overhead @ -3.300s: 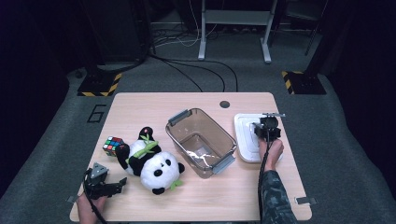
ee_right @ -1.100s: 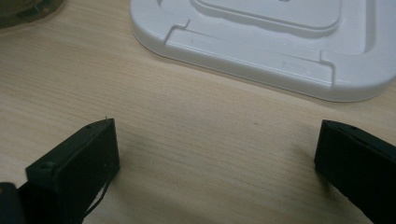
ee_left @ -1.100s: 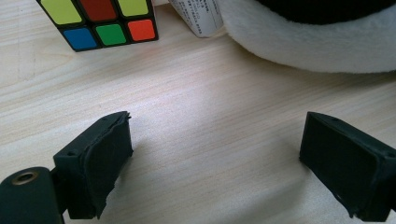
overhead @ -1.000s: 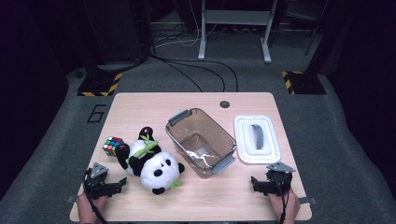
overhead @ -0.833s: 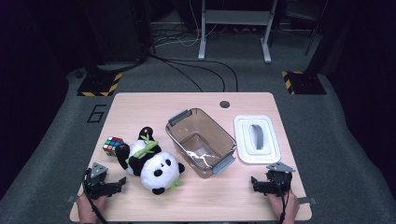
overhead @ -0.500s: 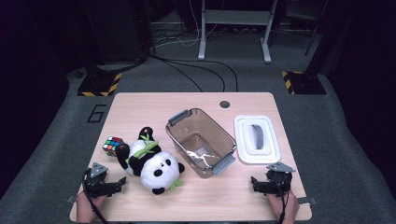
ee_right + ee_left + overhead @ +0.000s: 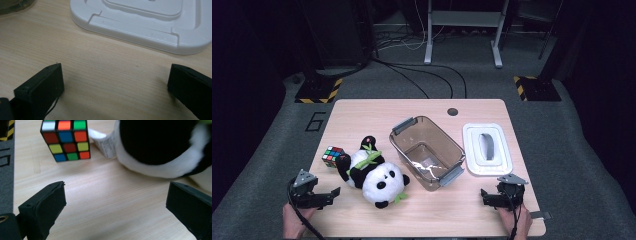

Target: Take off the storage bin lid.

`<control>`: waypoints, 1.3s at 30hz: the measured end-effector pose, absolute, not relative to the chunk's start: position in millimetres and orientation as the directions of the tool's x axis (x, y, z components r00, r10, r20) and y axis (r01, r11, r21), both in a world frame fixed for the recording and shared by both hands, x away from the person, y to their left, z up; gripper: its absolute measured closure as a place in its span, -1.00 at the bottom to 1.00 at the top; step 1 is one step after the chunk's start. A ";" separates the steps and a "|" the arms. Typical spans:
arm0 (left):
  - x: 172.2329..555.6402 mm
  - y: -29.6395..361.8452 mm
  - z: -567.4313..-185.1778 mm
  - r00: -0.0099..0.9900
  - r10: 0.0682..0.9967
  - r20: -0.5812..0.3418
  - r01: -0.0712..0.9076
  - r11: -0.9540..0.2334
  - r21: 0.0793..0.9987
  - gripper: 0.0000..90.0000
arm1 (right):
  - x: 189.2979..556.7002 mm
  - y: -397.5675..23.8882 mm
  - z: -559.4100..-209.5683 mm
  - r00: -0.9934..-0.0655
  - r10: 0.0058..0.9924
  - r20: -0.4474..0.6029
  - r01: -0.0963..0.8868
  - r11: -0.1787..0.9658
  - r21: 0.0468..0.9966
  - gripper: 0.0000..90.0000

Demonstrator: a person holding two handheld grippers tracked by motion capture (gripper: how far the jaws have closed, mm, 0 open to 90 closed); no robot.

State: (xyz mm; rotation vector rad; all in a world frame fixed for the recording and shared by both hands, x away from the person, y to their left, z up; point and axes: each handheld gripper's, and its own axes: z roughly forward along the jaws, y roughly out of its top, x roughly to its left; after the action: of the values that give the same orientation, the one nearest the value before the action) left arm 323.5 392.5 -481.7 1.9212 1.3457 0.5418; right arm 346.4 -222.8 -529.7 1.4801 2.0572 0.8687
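A plush panda (image 7: 374,177) lies on the wooden table (image 7: 362,115), left of centre, with a Rubik's cube (image 7: 333,156) just to its left. My left gripper (image 7: 332,194) is held low at the table's front left, pointing at the panda. Its jaws have just been opening and stand open with nothing between them. In the left gripper view the cube (image 7: 65,140) and the panda's black-and-white body (image 7: 160,147) lie just beyond the left gripper (image 7: 116,195). My right gripper (image 7: 486,196) rests open at the front right. In the right gripper view the right gripper (image 7: 115,77) is over bare wood.
A clear brown bin (image 7: 404,125) stands at the table's centre, with crumpled film at its bottom. Its white lid (image 7: 472,150) lies flat to the right, just ahead of the right gripper; the lid (image 7: 140,22) lies apart from the jaws. Cables run across the floor behind.
The right gripper, over the white lid a few seconds ago, has come back to the table's front right and stayed there. The left gripper has lifted slightly in the last half second.
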 end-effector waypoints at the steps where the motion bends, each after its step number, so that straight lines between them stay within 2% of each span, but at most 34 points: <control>1: 323.0 391.2 -477.7 0.377 0.924 -0.062 0.625 -0.204 0.753 -0.95 | 346.4 -222.8 -529.7 -0.317 0.949 -0.003 0.659 0.223 0.718 -1.00; 10: 325.6 376.9 -446.1 0.440 0.896 -0.056 0.582 -0.237 0.778 -0.99 | 346.4 -222.7 -529.7 -0.316 0.949 -0.003 0.660 0.222 0.718 -1.00; 25: 343.9 348.0 -409.4 0.537 0.843 0.013 0.503 -0.333 0.797 -1.00 | 346.8 -222.6 -529.7 -0.312 0.950 -0.003 0.660 0.219 0.719 -1.00; 39: 370.2 313.9 -400.4 0.611 0.790 0.052 0.478 -0.422 0.770 -0.99 | 347.2 -221.9 -529.7 -0.305 0.952 0.001 0.662 0.211 0.719 -1.00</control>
State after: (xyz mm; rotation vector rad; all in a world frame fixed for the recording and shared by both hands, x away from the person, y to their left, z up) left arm 370.2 313.9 -400.4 2.0933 0.9946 0.5355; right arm 347.2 -221.9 -529.7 1.4932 2.0460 0.8694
